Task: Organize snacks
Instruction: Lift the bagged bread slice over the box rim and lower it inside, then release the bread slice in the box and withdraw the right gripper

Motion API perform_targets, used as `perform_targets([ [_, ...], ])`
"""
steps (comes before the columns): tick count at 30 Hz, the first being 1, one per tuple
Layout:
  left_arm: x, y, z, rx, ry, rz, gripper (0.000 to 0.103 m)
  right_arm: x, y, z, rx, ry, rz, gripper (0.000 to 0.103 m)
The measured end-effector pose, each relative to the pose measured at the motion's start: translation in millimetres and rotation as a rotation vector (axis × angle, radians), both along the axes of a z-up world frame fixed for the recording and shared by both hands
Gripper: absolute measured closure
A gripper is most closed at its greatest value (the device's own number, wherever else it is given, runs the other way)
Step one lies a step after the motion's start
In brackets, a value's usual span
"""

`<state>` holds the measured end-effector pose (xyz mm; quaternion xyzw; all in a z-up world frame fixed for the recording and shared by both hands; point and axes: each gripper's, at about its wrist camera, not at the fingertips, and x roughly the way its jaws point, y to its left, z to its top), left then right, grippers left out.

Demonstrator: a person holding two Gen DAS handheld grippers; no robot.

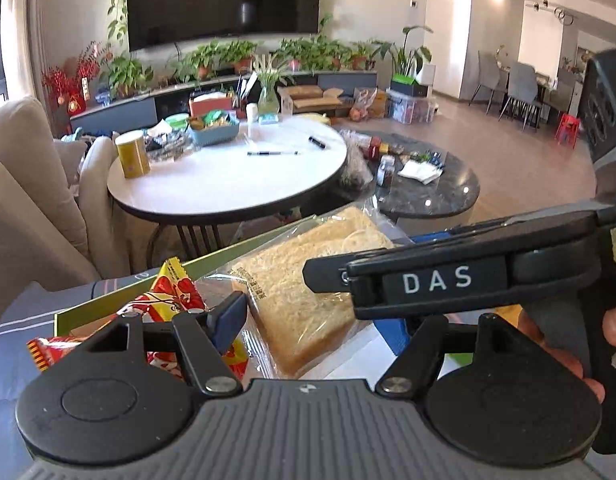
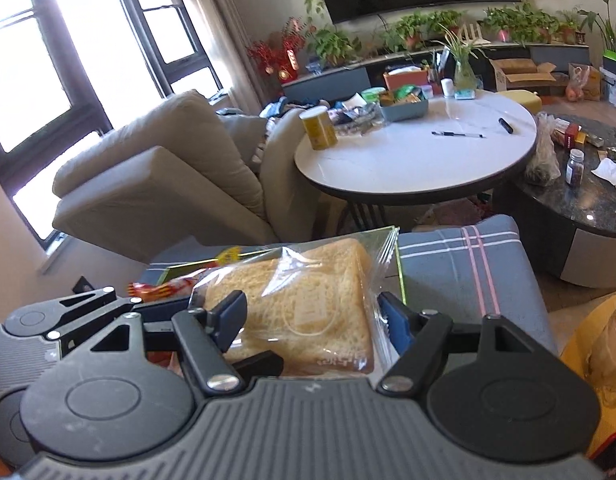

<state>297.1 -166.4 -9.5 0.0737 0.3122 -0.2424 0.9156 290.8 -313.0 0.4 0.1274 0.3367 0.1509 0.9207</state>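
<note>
A slice of bread in a clear packet [image 2: 308, 280] sits between the blue pads of my right gripper [image 2: 312, 318], which press on its sides. My left gripper [image 1: 312, 326] comes in from the left and straddles the same bread packet [image 1: 299, 280]. Its left pad lies against the wrap, and its right pad is mostly hidden behind one of the right gripper's fingers [image 1: 328, 276]. A red-and-yellow snack bag [image 1: 175, 292] lies just left of the bread, inside a green-rimmed box [image 1: 211, 260]. The box rests on a grey plaid cushion [image 2: 468, 272].
Beyond the cushion stands a round white table [image 2: 408, 168] with a yellow can [image 2: 318, 128], a blue basket of snacks [image 2: 404, 110] and pens. A dark marble table [image 2: 588, 200] is to its right, a beige sofa [image 2: 155, 184] to its left.
</note>
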Motion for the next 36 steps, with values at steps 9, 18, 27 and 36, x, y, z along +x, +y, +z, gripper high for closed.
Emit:
perform_targets([
  [9,28,6,-25,0.017,0.078,0.039,0.036,17,17,-20,-0.064,0.016,-0.003,0.013],
  [18,20,16,-17,0.021,0.065,0.111,0.028,8,9,-20,-0.001,0.038,-0.05,0.013],
  [27,-4,25,-2,-0.011,0.045,0.1,0.027,-16,13,-5,-0.015,0.009,-0.028,0.013],
  [36,-40,37,10,0.0,0.007,0.104,0.024,-41,24,14,-0.008,-0.045,0.017,0.013],
])
